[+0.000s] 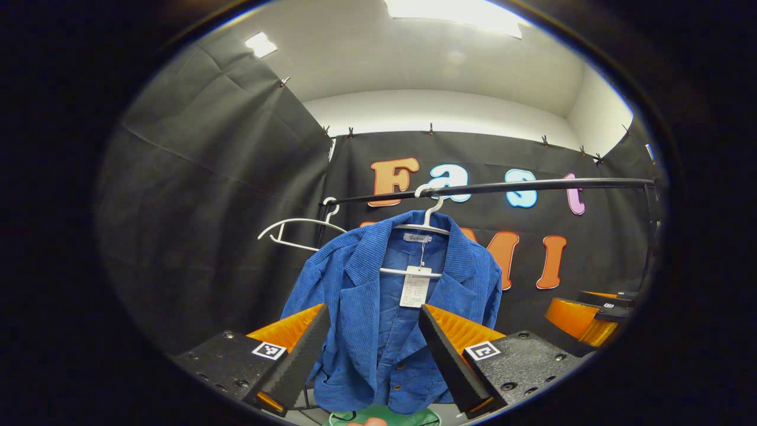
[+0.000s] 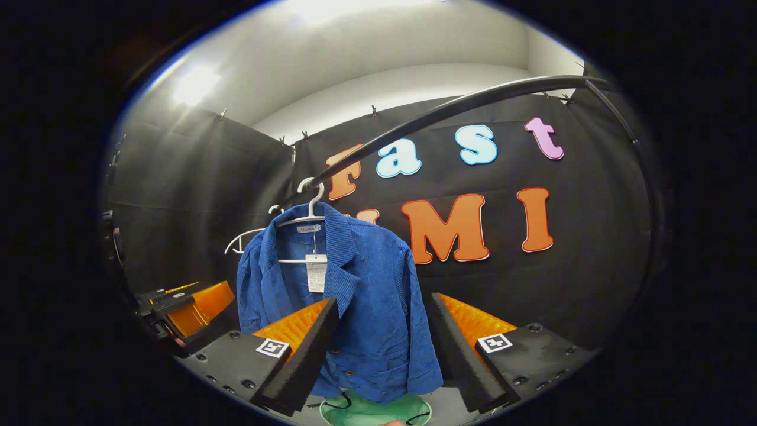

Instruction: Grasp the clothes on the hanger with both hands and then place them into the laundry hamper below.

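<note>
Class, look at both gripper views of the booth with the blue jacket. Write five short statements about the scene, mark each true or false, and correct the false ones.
1. The blue jacket hangs on a white hanger hooked over the dark rail. True.
2. The left gripper is shut on the jacket. False: its jaws stand open, with the jacket seen between them farther off.
3. A second hanger on the rail carries a shirt. False: it is bare.
4. A paper tag dangles inside the jacket's open collar. True.
5. The right gripper is open. True.
6. The green hamper sits above the jacket. False: it is below the hem.
</note>
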Demonstrator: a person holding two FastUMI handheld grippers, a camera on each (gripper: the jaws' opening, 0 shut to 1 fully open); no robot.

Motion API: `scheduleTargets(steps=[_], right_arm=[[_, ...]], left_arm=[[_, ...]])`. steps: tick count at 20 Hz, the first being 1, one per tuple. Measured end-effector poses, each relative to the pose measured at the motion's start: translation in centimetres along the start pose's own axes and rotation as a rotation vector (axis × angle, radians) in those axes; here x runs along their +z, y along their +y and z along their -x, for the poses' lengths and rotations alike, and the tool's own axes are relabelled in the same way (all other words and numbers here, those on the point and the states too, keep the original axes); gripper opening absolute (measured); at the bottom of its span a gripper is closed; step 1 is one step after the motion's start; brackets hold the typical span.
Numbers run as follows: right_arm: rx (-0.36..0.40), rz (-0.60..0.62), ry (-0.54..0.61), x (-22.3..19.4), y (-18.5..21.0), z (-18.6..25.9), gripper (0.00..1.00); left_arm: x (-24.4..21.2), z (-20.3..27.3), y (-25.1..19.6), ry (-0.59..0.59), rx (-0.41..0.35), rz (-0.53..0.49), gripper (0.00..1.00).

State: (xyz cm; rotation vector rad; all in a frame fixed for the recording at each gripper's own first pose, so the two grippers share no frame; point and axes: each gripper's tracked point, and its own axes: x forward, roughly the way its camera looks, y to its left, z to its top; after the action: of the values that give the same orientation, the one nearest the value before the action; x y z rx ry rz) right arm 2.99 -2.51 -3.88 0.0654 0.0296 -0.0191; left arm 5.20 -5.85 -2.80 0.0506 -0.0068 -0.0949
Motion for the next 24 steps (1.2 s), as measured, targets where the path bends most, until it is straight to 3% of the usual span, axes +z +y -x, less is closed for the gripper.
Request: scheduleTargets(steps=[1,2,5,6,7,8,10,11,15,16,18,19,20,21,22,23,24], right_arm=[[-0.001,-0.004,0.005,-0.3,0.2,0.0,1.0],[-0.003,-0.005,0.008,-0.4,0.2,-0.1,0.94],[-0.016,0.003,0.005,-0.3,0.0,-0.4,0.94],[-0.017,0.012,0.006,-0.4,0.0,-0.6,1.0],[-0.02,0.019,0.007,-0.2,-0.1,-0.5,1.0],[-0.02,0.023,0.006,-0.3,-0.1,-0.4,0.94],[-0.017,0.022,-0.003,0.0,0.0,-0.5,0.94],[-0.017,0.023,-0.002,0.0,0.0,-0.4,1.0],[-0.02,-0.003,0.001,-0.3,-0.5,-0.1,1.0],[-0.021,-0.012,0.001,-0.3,-0.9,-0.1,0.94],[-0.022,-0.025,0.001,-0.6,-1.1,-0.3,0.94],[-0.021,-0.029,0.002,-0.7,-1.2,-0.3,1.0],[-0.019,-0.031,0.008,-0.9,-1.2,-0.5,1.0],[-0.014,-0.032,0.016,-1.1,-1.0,-0.7,0.94],[-0.01,-0.032,0.019,-1.3,-0.8,-0.9,0.94],[-0.006,-0.032,0.022,-1.3,-0.6,-1.3,1.0],[0.002,-0.033,0.023,-1.5,-0.2,-1.7,1.0]], left_arm=[[-0.2,-0.2,0.3,0.001,0.005,-0.006,0.95],[-0.3,-0.4,0.5,0.002,0.007,-0.004,0.92],[-0.4,-0.6,1.0,0.007,0.013,0.008,0.95],[-0.2,-0.7,1.3,-0.001,0.02,0.008,0.95],[0.0,-0.6,1.6,-0.005,0.028,0.007,0.92],[-0.1,-0.7,1.8,-0.004,0.033,0.006,0.91],[-0.2,-0.7,2.1,-0.002,0.039,0.008,0.92],[-0.2,-0.7,2.1,-0.002,0.042,0.011,0.95],[-0.1,-0.5,2.2,-0.003,0.05,0.006,0.95],[-0.1,-0.5,2.2,-0.001,0.054,0.005,0.92],[-0.2,-0.3,2.4,0.003,0.06,0.009,0.92],[-0.3,-0.2,2.7,0.005,0.067,0.008,0.92],[-0.2,-0.2,3.1,0.003,0.075,0.004,0.95],[-0.2,-0.1,3.4,0.001,0.083,-0.003,0.91],[-0.2,-0.2,3.8,0.001,0.089,-0.008,0.91],[-0.3,-0.2,4.1,0.005,0.094,-0.011,0.95],[-0.3,-0.2,4.4,0.008,0.097,-0.01,0.92]])
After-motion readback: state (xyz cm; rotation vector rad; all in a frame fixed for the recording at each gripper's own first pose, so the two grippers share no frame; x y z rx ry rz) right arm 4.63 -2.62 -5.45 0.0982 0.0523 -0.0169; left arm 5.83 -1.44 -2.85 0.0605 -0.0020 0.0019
